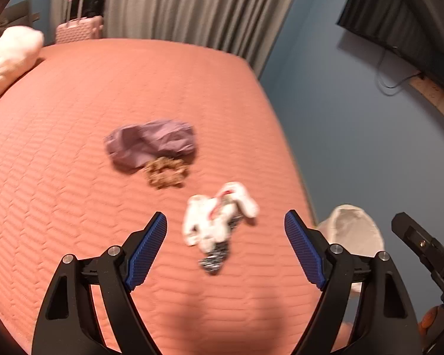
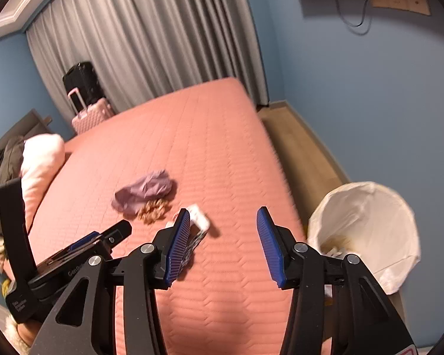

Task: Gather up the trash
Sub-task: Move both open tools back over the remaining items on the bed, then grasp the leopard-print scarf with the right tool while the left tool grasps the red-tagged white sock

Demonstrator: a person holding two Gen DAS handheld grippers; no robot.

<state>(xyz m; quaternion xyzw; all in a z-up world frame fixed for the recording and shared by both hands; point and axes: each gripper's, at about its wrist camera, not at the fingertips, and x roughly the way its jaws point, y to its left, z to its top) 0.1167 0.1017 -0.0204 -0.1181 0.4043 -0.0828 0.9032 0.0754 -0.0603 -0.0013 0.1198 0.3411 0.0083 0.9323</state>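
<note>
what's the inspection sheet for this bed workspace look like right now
surface: salmon quilted bedspread, flat
job's things: purple crumpled wrapper, brown scrap, white and patterned bundle on the bed; lined bin beside it
clutter: pillow, pink suitcase, black suitcase
grippers: left gripper open, empty; right gripper open, empty
cables: wire on wall
surroundings: grey curtain, blue wall

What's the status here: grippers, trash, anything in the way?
Left gripper open, empty, above white-and-patterned scrap. Right gripper open, empty. Purple wad and brown clump on bed. Lined bin beside bed. Path clear.
</note>
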